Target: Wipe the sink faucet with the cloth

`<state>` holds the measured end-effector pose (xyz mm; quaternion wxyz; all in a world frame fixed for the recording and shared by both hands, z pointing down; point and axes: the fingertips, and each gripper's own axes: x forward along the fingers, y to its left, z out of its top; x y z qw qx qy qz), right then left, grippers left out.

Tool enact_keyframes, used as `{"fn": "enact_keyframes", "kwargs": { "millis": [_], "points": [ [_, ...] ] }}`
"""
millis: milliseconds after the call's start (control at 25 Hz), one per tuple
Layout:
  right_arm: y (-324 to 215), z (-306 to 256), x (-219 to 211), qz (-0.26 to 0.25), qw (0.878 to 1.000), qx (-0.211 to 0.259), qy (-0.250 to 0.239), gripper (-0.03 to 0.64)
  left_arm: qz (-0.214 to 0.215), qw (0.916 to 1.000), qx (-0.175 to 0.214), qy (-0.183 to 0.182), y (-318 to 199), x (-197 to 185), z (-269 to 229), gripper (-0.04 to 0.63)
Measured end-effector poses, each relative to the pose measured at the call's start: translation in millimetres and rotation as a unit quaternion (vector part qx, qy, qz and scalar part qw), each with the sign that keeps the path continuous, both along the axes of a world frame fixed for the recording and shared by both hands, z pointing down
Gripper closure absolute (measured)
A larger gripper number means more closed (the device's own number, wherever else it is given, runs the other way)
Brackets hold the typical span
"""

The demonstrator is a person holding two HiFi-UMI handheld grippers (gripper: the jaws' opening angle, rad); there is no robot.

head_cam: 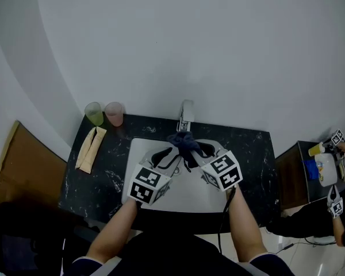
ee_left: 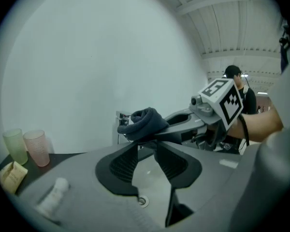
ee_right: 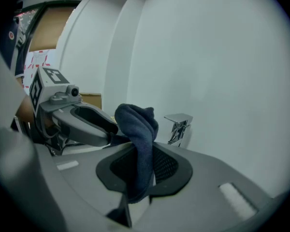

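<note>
Left gripper view adds cups (ee_left: pixel 37 148); L tongs (ee_left: pixel 145 141), R tongs (ee_right: pixel 142 149) both clamp cloth (ee_right: pixel 135 120).

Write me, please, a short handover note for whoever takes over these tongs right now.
Left tongs: closed on one end of the cloth, at the very tips.
Right tongs: closed on the cloth, which hangs down between them.
Things: the cloth is bunched between both tongs over the sink, just in front of the faucet and apart from it.
Done: cloth is in hand at the faucet.
Left: wipe the faucet; whether any wiping has happened cannot be told.
</note>
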<state>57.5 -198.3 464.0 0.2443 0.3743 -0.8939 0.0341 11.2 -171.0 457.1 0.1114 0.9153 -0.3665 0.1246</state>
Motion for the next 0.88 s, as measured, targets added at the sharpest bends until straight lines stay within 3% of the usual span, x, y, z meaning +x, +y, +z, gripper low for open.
{"fn": "enact_keyframes", "kwargs": {
  "millis": [120, 280, 560, 880],
  "points": [
    [5.0, -4.5, 0.3, 0.004, 1.000, 0.009, -0.020, 0.555, 0.015, 0.9983, 0.002, 0.055, 1.1, 2.6, -16.7, 0.462],
    [11.3, -11.9, -0.7, 0.000, 0.999, 0.023, -0.038, 0.555, 0.038, 0.9955, 0.005, 0.087, 1.2, 12.1, -30.5, 0.408],
    [28.4, -12.2, -15.2, -0.032, 0.997, 0.038, -0.053, 0.555, 0.046, 0.9930, -0.001, 0.108, -8.5, 21.0, -40.4, 0.388],
    [28.9, -10.2, -22.3, -0.057, 0.996, 0.069, 0.004, 0.555, 0.060, 0.9890, -0.018, 0.134, -16.8, 28.6, -40.0, 0.399]
  ]
}}
